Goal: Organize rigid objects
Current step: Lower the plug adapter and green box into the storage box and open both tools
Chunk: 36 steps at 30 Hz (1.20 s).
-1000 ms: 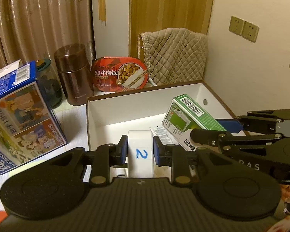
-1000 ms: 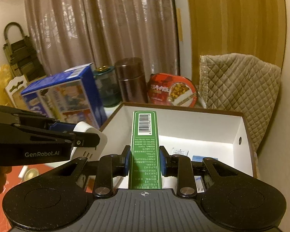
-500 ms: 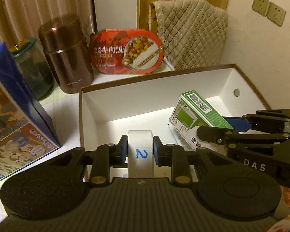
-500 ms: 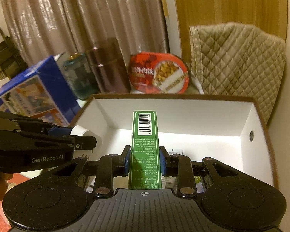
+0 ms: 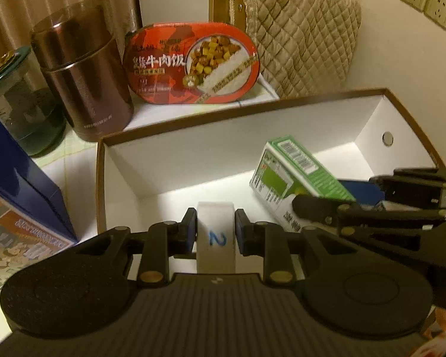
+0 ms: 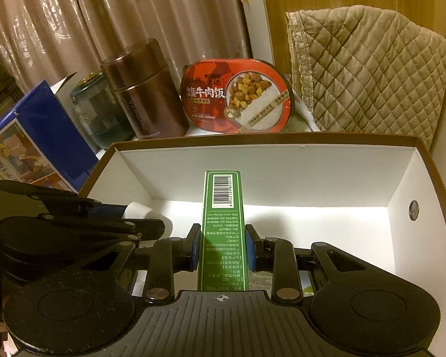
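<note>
My left gripper is shut on a white block marked with a blue "2", held over the near part of an open white box with a brown rim. My right gripper is shut on a long green carton with a barcode, which points into the same box. In the left wrist view the green carton and the right gripper come in from the right. In the right wrist view the left gripper and the white block show at the left.
Behind the box stand a brown metal canister, a green glass jar, a red oval meal pack and a quilted beige cover. A blue printed carton stands left of the box. Some small items lie on the box floor near the right gripper.
Both grippers moved forward and down toward the box, each still holding its object. The box now fills more of both views and the blue carton has slid to the left.
</note>
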{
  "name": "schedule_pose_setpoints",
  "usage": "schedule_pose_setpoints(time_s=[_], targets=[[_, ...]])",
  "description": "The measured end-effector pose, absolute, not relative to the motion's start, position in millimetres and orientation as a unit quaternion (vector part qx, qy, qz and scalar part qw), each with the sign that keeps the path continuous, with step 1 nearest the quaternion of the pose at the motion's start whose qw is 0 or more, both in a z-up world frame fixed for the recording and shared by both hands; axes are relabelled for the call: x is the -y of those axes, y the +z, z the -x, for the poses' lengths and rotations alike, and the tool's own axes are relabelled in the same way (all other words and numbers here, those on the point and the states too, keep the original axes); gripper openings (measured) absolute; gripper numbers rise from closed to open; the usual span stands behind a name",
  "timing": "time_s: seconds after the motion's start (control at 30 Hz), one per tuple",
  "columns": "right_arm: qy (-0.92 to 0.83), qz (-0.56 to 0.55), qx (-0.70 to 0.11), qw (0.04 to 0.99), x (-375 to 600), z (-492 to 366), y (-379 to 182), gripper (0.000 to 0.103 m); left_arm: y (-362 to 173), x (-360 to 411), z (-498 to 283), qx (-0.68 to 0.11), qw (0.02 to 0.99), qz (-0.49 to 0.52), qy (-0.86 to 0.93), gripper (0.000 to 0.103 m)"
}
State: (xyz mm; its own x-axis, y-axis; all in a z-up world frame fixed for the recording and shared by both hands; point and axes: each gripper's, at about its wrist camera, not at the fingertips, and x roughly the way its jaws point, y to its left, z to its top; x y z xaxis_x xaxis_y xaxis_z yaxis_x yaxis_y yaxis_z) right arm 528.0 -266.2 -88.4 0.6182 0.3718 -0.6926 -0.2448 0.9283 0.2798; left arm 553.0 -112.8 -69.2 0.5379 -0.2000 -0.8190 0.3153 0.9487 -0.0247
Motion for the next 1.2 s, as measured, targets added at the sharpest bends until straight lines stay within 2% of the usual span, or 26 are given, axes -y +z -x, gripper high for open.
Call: schedule_pose_setpoints(time_s=[0.37, 0.43, 0.6, 0.83, 0.97, 1.2], targets=[[0.165, -0.090, -0.403, 0.896, 265, -533, -91, 0.026, -57, 107, -550, -0.439, 0.884, -0.066, -0.145, 0.024], [0.163, -0.091, -0.398, 0.898, 264, -533, -90, 0.027, -56, 106, -548, -0.438, 0.885, -0.065, -0.145, 0.030], [0.162, -0.098, -0.378, 0.906, 263, -530, -84, 0.028, -52, 103, -538, -0.437, 0.886, -0.064, -0.143, 0.035], [0.171, -0.096, -0.372, 0.907, 270, -512, -73, 0.039, -42, 94, -518, -0.436, 0.887, -0.053, -0.142, 0.045], [0.169, -0.105, -0.368, 0.908, 277, -496, -67, 0.049, -36, 92, -505, -0.438, 0.887, -0.045, -0.142, 0.047], [0.163, -0.122, -0.358, 0.911, 289, -468, -54, 0.059, -17, 90, -479, -0.425, 0.892, -0.028, -0.147, 0.049]])
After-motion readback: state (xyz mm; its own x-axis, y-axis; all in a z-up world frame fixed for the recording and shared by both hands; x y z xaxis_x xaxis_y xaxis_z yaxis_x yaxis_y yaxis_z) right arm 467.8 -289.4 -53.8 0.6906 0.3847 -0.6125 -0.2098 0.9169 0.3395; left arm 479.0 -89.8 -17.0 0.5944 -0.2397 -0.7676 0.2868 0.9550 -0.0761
